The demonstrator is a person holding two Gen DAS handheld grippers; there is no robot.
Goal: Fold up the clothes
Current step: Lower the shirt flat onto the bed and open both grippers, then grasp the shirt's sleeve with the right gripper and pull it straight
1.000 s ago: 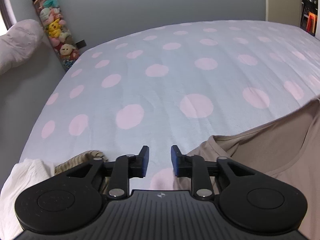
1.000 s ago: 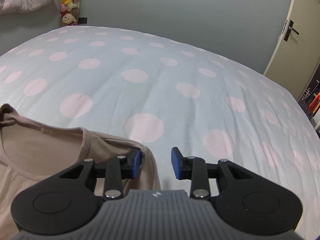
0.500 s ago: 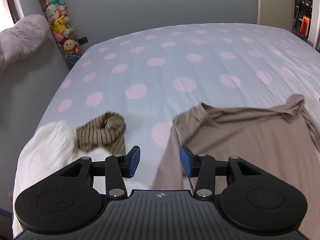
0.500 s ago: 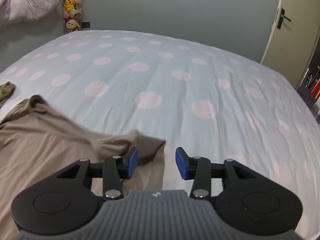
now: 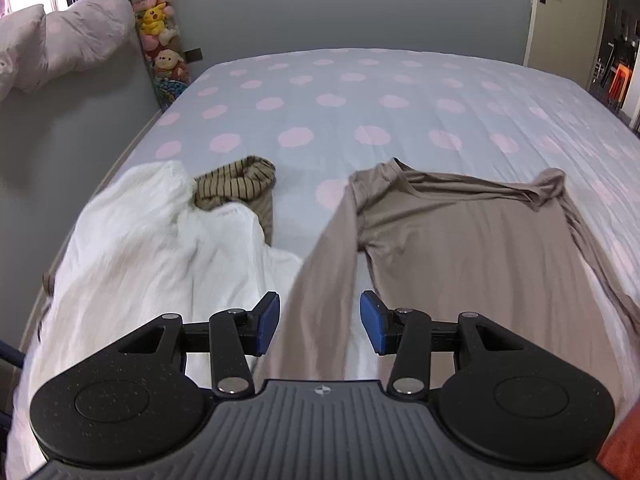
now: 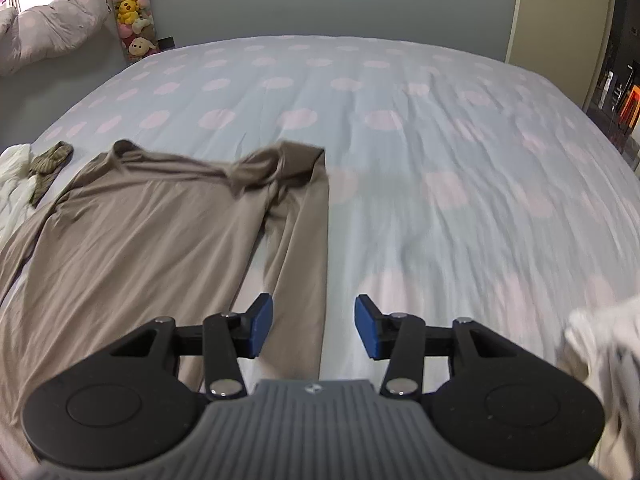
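Risk ahead: both my jaws, left gripper [image 5: 320,322] and right gripper [image 6: 314,326], have just been spreading and grip nothing, while the tan shirt [image 5: 460,236] on the bed [image 5: 360,112] bunches at its 1 o'clock shoulder, so folding now would trap wrinkles.

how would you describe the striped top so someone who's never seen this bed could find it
Start at the bed with its pale blue sheet and pink dots, then go to the near left part where the clothes lie. The striped top is bunched up between the white garment and the spread-out tan shirt, partly tucked under the white one. It alone has thin dark stripes on olive-brown; its neighbours are plain.
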